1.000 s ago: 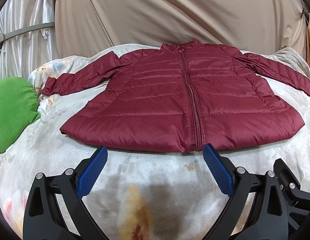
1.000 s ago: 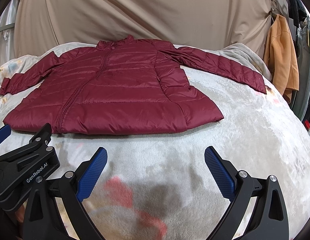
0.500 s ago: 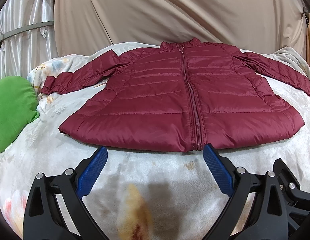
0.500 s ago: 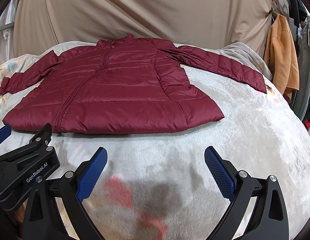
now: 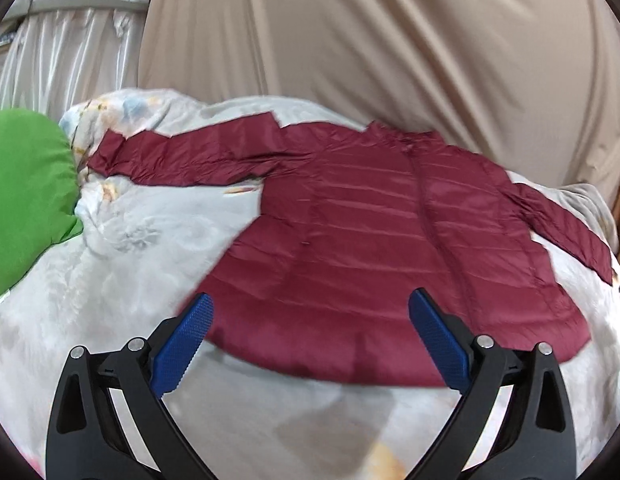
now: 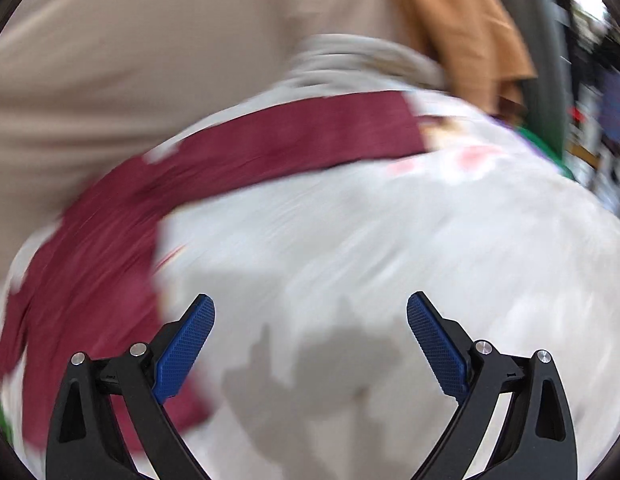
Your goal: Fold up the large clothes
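Jacket [image 5: 369,248], maroon and quilted, lies flat and zipped on the pale blanket [image 5: 150,248], sleeves spread. The left claw [image 5: 310,340] is spread wide and empty, its tips over the hem at 12 o'clock. The right claw [image 6: 310,340], equally wide and empty, hovers over bare blanket; in its blurred view the jacket's body sits at 9 o'clock and a sleeve [image 6: 310,136] at 12. A green cushion [image 5: 26,196] lies at the left claw's 10 o'clock.
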Available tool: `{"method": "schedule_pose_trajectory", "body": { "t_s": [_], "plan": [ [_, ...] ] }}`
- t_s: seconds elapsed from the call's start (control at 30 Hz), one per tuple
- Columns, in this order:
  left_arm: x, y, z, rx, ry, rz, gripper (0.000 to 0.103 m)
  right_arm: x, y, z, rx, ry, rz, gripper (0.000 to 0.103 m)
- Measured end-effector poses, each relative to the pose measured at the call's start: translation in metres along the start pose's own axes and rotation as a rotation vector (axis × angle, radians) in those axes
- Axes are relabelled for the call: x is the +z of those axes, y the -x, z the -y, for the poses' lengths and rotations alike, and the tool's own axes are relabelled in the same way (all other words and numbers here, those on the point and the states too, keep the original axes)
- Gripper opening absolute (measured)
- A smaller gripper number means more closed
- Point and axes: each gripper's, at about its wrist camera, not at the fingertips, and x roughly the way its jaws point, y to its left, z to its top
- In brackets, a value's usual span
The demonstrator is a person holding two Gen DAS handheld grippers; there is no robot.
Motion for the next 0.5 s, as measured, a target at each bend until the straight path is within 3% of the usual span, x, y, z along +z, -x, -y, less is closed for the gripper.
{"method": "schedule_pose_trajectory", "body": {
  "t_s": [0.13,0.33,0.43,0.5],
  "plan": [
    [0.016,-0.024,-0.030,0.056,0.023,-0.036,0.096,0.058,-0.056,0.043,-0.012,-0.156,-0.026,0.095],
    [0.036,-0.050,-0.057,0.087,0.064,-0.057,0.096,0.097,-0.123,0.074,0.006,-0.366,-0.070,0.095],
    [0.044,-0.066,-0.068,0.050,0.123,-0.099,0.096,0.106,-0.141,0.074,-0.014,-0.403,-0.053,0.088],
    [0.051,-0.075,-0.070,0.034,0.143,-0.109,0.096,0.118,-0.146,0.066,0.001,-0.387,-0.020,0.066]
  ]
}}
